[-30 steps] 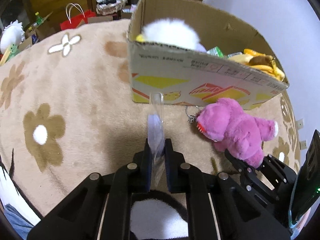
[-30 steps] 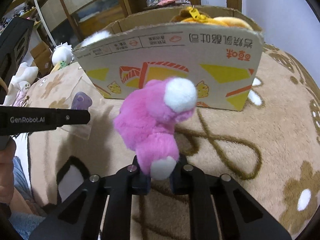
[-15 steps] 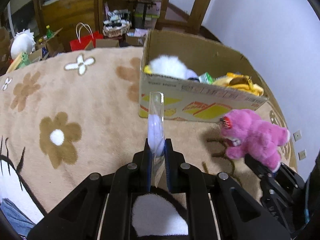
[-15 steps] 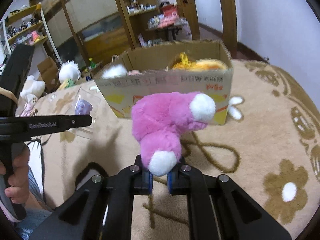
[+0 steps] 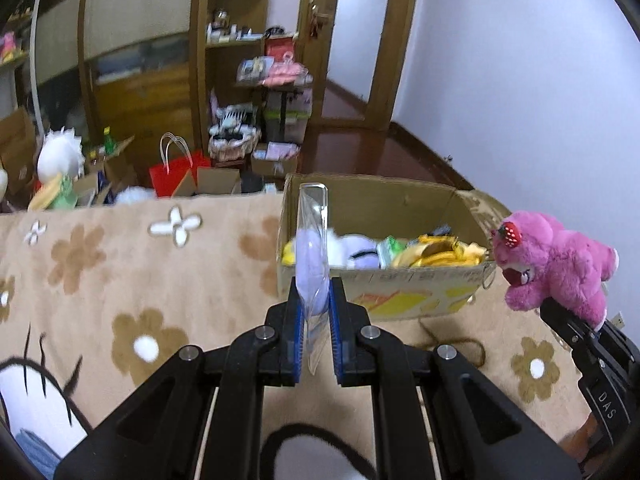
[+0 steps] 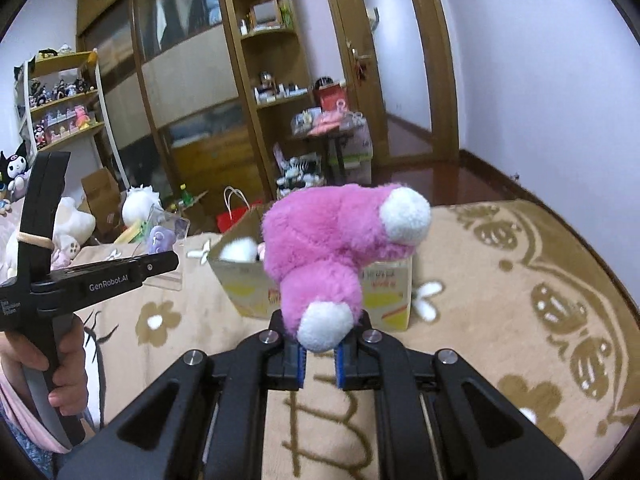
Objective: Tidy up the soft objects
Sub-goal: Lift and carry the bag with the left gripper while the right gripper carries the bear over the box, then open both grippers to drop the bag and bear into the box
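Your left gripper (image 5: 313,312) is clamped on a clear packet (image 5: 312,256) with a pale purple toy inside, and your right gripper (image 6: 319,350) is clamped on the foot of a pink plush bear (image 6: 340,248). You hold both items in the air above the flowered rug (image 5: 120,280), short of the one cardboard box (image 5: 404,292). You appear to be mid-carry: next, bring each gripper over the box opening and let go. Two items in hand; several soft toys already lie in the box.
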The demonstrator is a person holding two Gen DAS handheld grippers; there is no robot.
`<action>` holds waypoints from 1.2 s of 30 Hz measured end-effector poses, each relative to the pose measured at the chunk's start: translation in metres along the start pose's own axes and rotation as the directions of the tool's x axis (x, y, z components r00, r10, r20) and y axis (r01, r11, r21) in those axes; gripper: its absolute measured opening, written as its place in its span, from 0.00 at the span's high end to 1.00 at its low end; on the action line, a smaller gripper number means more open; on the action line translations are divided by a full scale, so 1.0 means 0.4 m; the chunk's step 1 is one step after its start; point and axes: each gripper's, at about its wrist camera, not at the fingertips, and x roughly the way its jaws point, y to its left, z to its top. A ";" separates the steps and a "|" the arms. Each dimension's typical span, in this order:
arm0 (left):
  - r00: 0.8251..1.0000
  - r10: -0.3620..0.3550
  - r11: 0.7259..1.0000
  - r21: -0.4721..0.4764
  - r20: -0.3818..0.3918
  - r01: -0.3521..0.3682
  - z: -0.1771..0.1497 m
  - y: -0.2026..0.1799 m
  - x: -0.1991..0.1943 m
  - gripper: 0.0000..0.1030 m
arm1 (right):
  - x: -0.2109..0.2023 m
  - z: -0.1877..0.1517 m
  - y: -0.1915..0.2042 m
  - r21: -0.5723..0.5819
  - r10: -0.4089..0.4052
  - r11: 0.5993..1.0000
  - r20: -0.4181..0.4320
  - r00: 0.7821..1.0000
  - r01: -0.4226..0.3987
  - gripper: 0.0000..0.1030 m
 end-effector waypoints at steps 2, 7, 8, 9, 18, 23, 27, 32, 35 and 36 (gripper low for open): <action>1.000 -0.005 1.000 0.028 0.029 0.004 0.016 -0.014 -0.001 0.90 | -0.002 0.015 -0.001 -0.006 0.003 1.000 0.017 1.000 -0.003 0.89; 0.996 -0.028 0.997 0.070 0.083 0.023 0.055 -0.048 0.008 0.90 | 0.021 0.053 -0.006 -0.012 0.010 1.000 0.048 0.999 -0.010 0.89; 0.996 -0.030 0.997 0.073 0.089 0.024 0.062 -0.053 0.010 0.90 | 0.028 0.057 -0.006 -0.014 0.010 1.000 0.050 0.999 -0.009 0.89; 0.995 -0.033 0.996 0.081 0.094 0.026 0.072 -0.060 0.015 0.90 | 0.038 0.061 -0.007 -0.017 0.009 1.000 0.052 0.999 -0.008 0.89; 0.996 -0.043 0.990 0.138 0.083 0.031 0.124 -0.091 0.092 0.90 | 0.125 0.099 -0.034 0.002 0.027 1.000 0.057 0.998 -0.027 0.89; 0.998 -0.043 0.988 0.149 0.053 0.035 0.128 -0.097 0.150 0.89 | 0.177 0.117 -0.049 0.007 0.036 0.999 0.042 0.998 -0.036 0.89; 0.999 -0.041 0.989 0.146 0.028 0.036 0.122 -0.104 0.190 0.88 | 0.213 0.124 -0.056 0.021 0.060 0.998 0.034 0.998 -0.061 0.91; 1.000 -0.020 0.991 0.135 -0.011 0.021 0.113 -0.090 0.249 0.87 | 0.264 0.102 -0.057 0.042 0.086 0.995 -0.004 0.996 -0.085 0.91; 0.999 -0.023 0.995 0.100 -0.024 0.025 0.115 -0.072 0.267 0.82 | 0.288 0.084 -0.058 0.047 0.085 0.995 -0.034 0.996 -0.083 0.91; 0.999 -0.021 0.995 0.092 -0.032 0.024 0.116 -0.068 0.272 0.79 | 0.294 0.081 -0.061 0.052 0.086 0.995 -0.041 0.995 -0.083 0.91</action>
